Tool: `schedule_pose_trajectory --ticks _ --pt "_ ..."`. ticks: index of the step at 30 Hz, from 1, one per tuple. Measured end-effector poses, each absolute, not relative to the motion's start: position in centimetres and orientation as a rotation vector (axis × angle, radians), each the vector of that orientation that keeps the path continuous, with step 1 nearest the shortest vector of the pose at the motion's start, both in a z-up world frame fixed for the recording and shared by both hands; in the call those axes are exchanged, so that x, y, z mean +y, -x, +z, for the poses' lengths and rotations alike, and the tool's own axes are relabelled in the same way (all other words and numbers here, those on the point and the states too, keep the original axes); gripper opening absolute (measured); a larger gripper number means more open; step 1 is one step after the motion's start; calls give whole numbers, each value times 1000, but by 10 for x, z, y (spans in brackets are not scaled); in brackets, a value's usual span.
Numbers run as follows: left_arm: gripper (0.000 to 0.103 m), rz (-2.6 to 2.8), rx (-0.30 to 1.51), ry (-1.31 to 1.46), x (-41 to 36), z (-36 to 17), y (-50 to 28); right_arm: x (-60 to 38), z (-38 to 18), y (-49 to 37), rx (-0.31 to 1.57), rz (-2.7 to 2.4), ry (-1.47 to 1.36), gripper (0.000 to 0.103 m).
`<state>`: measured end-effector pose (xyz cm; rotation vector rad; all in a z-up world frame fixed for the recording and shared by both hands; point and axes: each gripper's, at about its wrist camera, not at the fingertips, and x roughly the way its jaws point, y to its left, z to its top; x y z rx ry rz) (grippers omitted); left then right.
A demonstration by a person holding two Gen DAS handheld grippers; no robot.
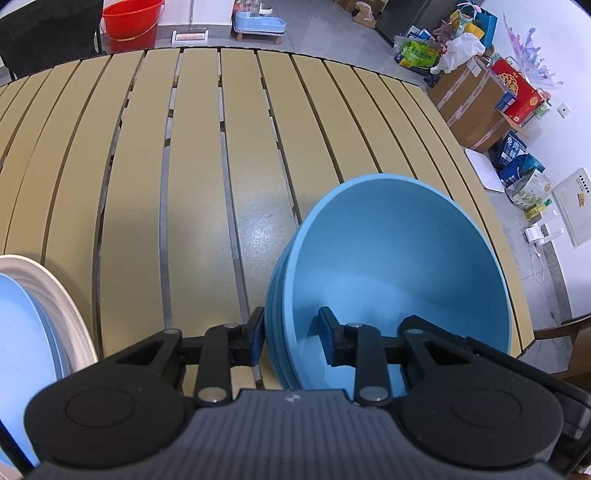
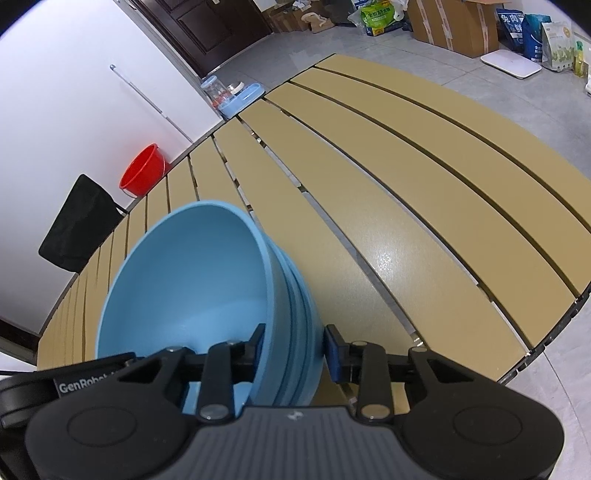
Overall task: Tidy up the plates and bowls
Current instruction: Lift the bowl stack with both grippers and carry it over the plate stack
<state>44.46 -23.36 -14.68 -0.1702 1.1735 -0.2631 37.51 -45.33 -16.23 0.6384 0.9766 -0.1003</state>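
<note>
On the slatted table, nested blue bowls sit empty.

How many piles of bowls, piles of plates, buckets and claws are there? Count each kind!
pile of bowls: 1
pile of plates: 1
red bucket: 1
claws: 2, left claw and right claw
Total: 5

Close downward wrist views (shared bowls)
</note>
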Motion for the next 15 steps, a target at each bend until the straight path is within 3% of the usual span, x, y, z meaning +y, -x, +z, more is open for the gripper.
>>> schedule_pose_trajectory --ticks 15 --pt "30 -274 1143 178 -225 -126 -425 -451 -141 -352 942 -96 -632 30"
